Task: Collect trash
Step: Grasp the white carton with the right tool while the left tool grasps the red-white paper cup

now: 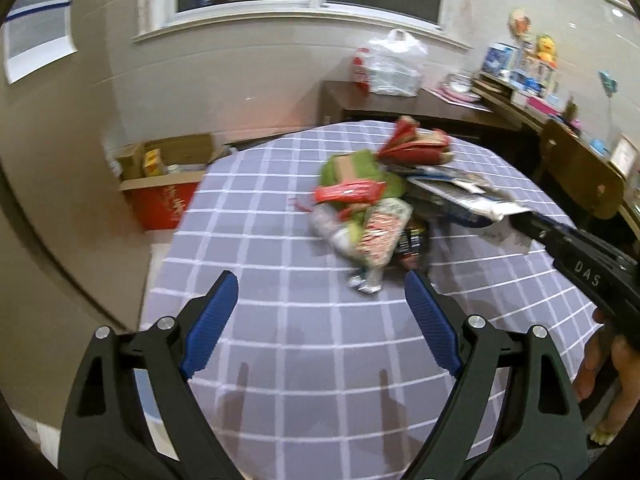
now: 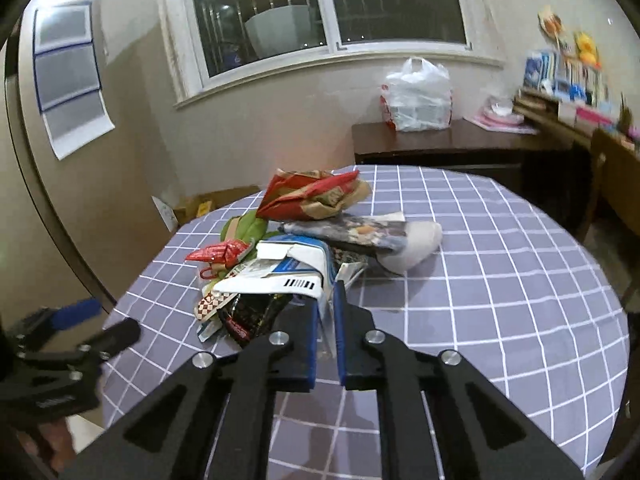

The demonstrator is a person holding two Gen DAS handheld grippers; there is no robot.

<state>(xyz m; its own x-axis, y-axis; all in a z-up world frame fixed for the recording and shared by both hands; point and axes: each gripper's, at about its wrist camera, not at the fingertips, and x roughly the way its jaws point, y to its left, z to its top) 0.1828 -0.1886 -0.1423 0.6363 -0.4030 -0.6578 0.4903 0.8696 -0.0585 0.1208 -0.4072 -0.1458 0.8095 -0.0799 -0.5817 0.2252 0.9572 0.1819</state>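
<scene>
**Q:** Grippers first: how do yours stand?

**A:** Your left gripper [image 1: 318, 286] hangs low in the frame with jaws spread wide and nothing between them, short of the heap. Your right gripper [image 2: 325, 300] is drawn narrow, its pads pinching the near edge of the white-and-blue packet [image 2: 288, 268]; whether the grip is firm cannot be judged.

**Q:** Where is the trash, largest item down?

**A:** On the checked tablecloth [image 2: 500, 280], frame centre, the trash pile [image 2: 304, 240] holds a red-and-brown paper bag [image 2: 316, 194] at its far side, a printed pouch [image 2: 368, 234] to the right, then small red wrappers [image 2: 220, 252] at left.

**Q:** How will it handle?

**A:** Probably light, soft and crinkly, with slick film that slides. Take flat edges or folded corners, not bulging middles.
</scene>
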